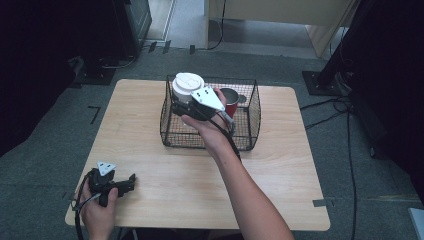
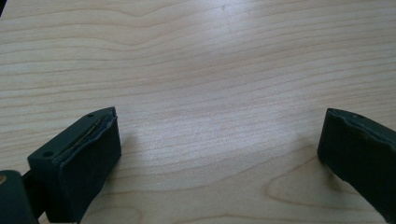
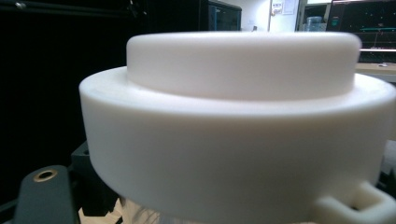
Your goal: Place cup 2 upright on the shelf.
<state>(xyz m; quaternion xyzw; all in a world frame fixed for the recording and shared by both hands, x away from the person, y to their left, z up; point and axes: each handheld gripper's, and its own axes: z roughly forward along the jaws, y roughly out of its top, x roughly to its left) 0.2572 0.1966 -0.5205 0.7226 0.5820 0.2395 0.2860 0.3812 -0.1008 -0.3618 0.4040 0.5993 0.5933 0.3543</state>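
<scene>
Above the near-left corner of a black wire basket [image 1: 252, 120], the right hand-held gripper [image 1: 186, 102] carries a white-lidded jar [image 1: 187, 86], its jaws closed on the jar below the lid. The jar stands upright, its long axis vertical, held in the air above the basket's rim rather than resting in it. A red cup [image 1: 230, 101] sits inside the basket, just to the right of the jar and close beside the gripper's grey plate. In the right gripper view the white lid [image 3: 233, 116] looms directly ahead of the jaws, with a moulded tab at its lower right. Whichever way the jar goes next, the basket's front wall lies between it and the open tabletop [image 1: 280, 170], so the carry likely calls for keeping height over that rim. The left hand-held gripper [image 1: 131, 180] rests well apart at the tabletop's near-left corner, jaws spread wide over bare wood [image 2: 210, 93], gripping nothing.
</scene>
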